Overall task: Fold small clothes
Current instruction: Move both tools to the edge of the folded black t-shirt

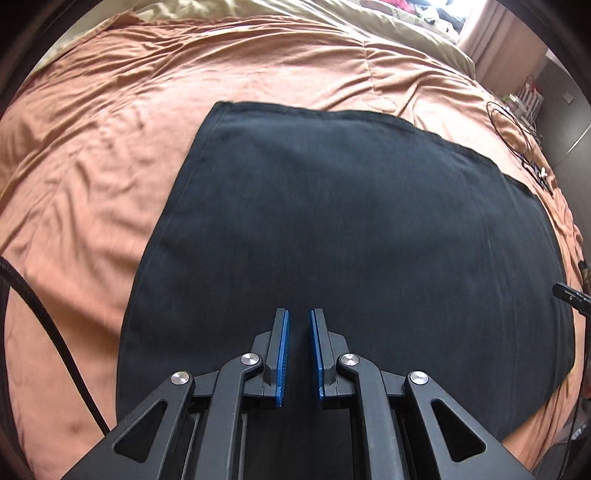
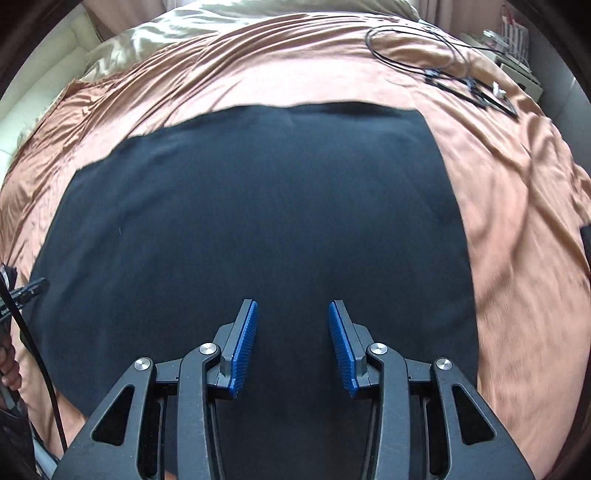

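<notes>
Poised above a bed, two handheld grippers, both empty. Nearest in the left wrist view, the left gripper [image 1: 299, 317] with blue pads [image 1: 282, 354] drawn to a narrow slit, nothing pinched between them; in the right wrist view, the right gripper [image 2: 293, 308] parted wider, likewise gripping nothing. Directly beneath and ahead of both — a black garment [image 1: 332, 221] spread flat and smooth, already looking folded into a broad rectangle, its hemmed side edge running away to the left of the left gripper. Likely light, limp cloth, apt to sag and slide on the sheet; best taken at the near corners or along an edge, one per gripper, pinching all layers together. Under it, a rumpled orange bedspread [image 1: 92, 166]. Farther off, right of the right gripper, a tangle of black cables [image 2: 443, 62]; beyond, pale bedding [image 2: 221, 18].
</notes>
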Demonstrator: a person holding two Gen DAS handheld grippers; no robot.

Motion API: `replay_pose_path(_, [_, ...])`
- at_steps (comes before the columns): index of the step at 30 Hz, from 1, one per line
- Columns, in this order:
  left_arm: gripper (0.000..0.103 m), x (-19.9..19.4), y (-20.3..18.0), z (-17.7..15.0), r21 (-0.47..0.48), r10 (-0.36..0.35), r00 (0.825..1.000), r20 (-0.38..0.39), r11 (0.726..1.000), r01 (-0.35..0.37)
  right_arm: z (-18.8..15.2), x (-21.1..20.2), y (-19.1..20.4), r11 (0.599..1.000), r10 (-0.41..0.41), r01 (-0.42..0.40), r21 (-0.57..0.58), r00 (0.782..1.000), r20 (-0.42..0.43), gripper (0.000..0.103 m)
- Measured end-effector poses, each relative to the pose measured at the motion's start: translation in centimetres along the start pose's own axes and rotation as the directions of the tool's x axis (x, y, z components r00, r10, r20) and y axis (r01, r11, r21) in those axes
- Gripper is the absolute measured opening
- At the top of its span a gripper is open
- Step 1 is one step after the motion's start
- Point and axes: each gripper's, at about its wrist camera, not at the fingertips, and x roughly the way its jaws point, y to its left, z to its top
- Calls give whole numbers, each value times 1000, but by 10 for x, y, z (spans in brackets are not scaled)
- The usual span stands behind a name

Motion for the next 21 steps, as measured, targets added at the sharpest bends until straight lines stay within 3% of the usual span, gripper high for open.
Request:
replay_pose_path(10, [13, -23, 23, -51, -29, 10, 1000, 5, 1000, -10, -67, -31, -21, 998, -3, 1, 62, 999, 32, 38])
replay_pose_path(14, [13, -29, 40, -67, -75, -19, 1000, 5, 997, 19, -85, -40, -33, 996, -5, 2, 92, 999, 39, 38])
replay_pose_path(21, [13, -45, 68, -84, -111, 18, 1000, -1, 994, -18, -112, -61, -56, 986, 3, -14, 165, 997, 71, 38])
